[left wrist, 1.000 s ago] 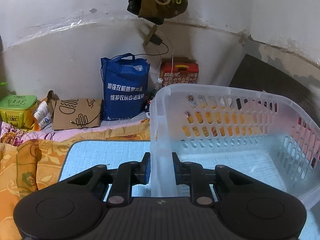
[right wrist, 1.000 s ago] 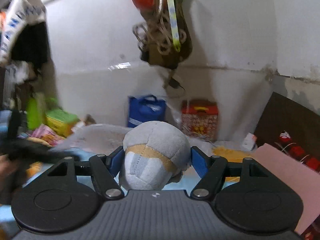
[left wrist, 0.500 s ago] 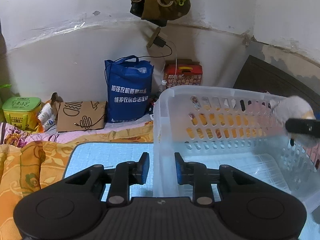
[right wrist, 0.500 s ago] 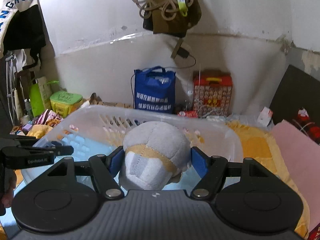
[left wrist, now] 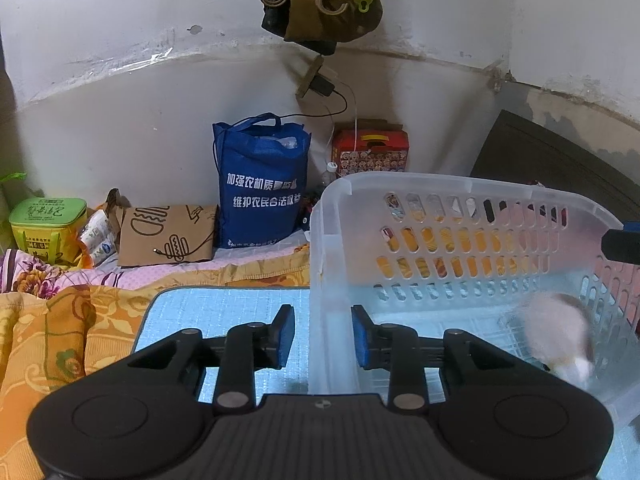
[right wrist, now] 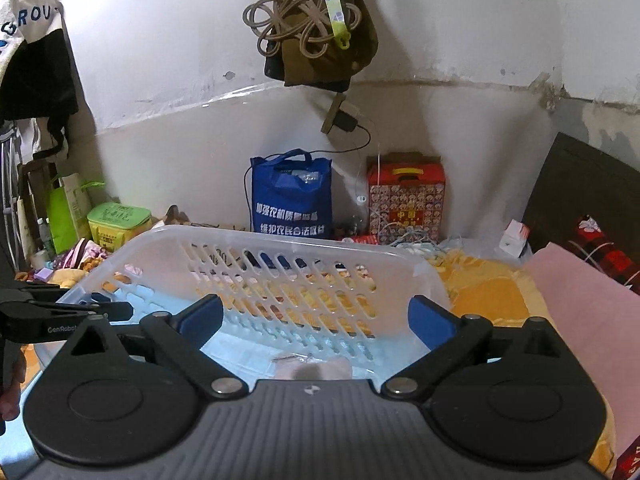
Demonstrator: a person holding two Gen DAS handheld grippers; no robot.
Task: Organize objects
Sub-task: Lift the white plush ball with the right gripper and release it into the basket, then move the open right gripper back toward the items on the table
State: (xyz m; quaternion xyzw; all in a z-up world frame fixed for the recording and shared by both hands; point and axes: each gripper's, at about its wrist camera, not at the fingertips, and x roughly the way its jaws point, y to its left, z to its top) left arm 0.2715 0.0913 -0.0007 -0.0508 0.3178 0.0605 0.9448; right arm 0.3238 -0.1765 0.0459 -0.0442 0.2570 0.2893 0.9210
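Observation:
A clear white plastic basket [left wrist: 460, 196] with slotted walls stands on a light blue mat [left wrist: 224, 312]. My left gripper [left wrist: 323, 336] is open, its pads either side of the basket's near wall without squeezing it. A grey plush ball [left wrist: 558, 330], blurred, is inside the basket at its right side. In the right wrist view my right gripper [right wrist: 316, 318] is wide open and empty above the basket [right wrist: 280, 248]; the ball [right wrist: 316, 368] shows just below it inside the basket.
A blue tote bag [left wrist: 260, 192], a red box [left wrist: 372, 152], a cardboard sheet [left wrist: 168, 236] and a green box [left wrist: 48, 224] line the back wall. Orange floral bedding [left wrist: 48, 340] lies left, a pink cloth [right wrist: 580, 312] right. A bag and cords hang above [left wrist: 320, 4].
My left gripper has let go of the basket wall and opened. My right gripper moved over the basket, opened and released the plush ball, which dropped into the basket.

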